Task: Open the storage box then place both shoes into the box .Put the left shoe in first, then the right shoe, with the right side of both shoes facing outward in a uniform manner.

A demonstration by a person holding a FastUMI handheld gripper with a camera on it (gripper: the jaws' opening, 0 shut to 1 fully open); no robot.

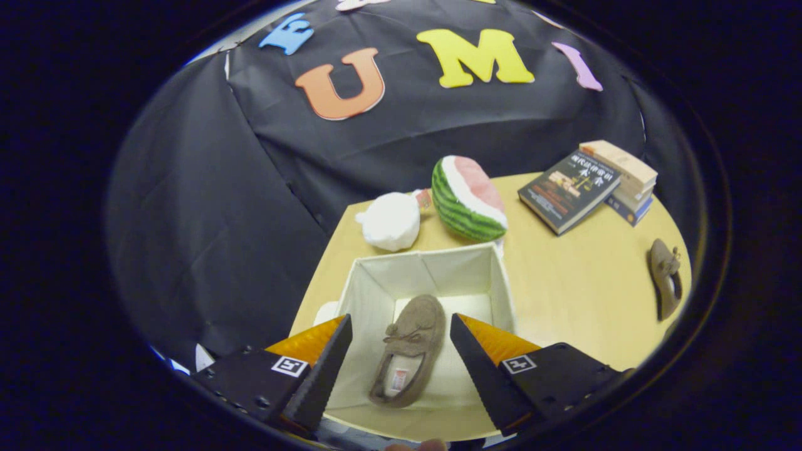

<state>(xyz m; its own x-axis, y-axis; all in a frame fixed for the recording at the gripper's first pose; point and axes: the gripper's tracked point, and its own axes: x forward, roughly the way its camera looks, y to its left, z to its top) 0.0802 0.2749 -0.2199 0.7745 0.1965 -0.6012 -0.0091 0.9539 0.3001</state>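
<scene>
An open cream fabric storage box (pixel 501 282) stands on the wooden table just ahead of my fingers. A brown moccasin shoe (pixel 408 351) lies flat on the box floor, toe pointing away from me, in the gap between my fingers but below them. My gripper (pixel 400 326) hovers above the box, open, with nothing held. The second brown shoe (pixel 665 277) lies on the table far to the right of the box, near the table's edge.
Behind the box sit a white plush lump (pixel 390 220) and a watermelon-slice plush (pixel 467 198). A stack of books (pixel 589 183) stands at the table's (pixel 576 294) far right corner. The table's left edge runs close beside the box.
</scene>
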